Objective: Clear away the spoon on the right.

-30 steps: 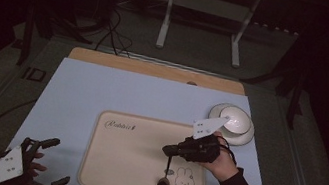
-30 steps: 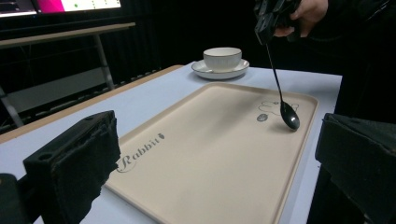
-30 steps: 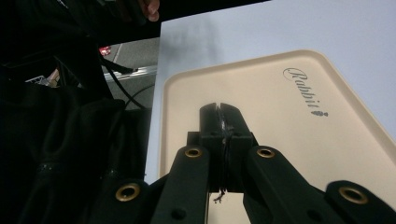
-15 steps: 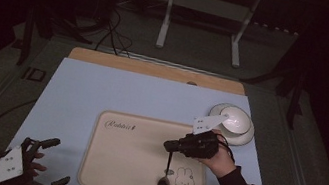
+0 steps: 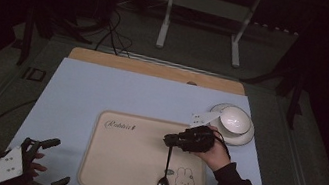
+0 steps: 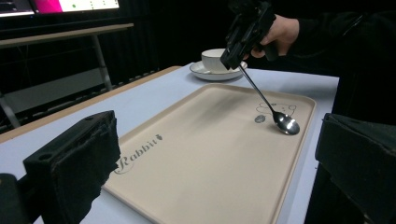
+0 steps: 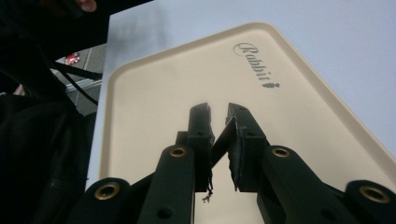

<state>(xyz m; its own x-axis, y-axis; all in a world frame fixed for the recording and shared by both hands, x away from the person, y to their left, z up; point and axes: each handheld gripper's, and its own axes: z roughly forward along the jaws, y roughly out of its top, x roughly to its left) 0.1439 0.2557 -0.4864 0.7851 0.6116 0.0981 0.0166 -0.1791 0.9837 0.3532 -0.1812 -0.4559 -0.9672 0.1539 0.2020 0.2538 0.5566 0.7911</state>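
Observation:
A metal spoon (image 5: 167, 166) stands tilted on the beige "Rabbit" tray (image 5: 124, 167). Its bowl (image 6: 286, 125) rests by the rabbit drawing and its handle rises into my right gripper (image 5: 167, 140). The right gripper (image 7: 218, 112) is shut on the handle (image 7: 222, 140), which slants across a narrow gap between the pads. Its jaws have just been opening a little. My left gripper (image 5: 62, 162) stands open at the table's near left corner, off the tray, with nothing between its jaws. From the left gripper view the right gripper (image 6: 231, 58) hangs over the tray's far side.
A white cup (image 5: 235, 118) sits on a saucer (image 5: 246, 136) at the right, just behind the right hand. The tray lies on a pale blue mat (image 5: 101, 92). Beyond the table's far edge stands a white frame (image 5: 207, 8).
The right hand has shifted slightly with the spoon's handle, while the bowl has stayed on the tray by the rabbit. The left gripper has not moved.

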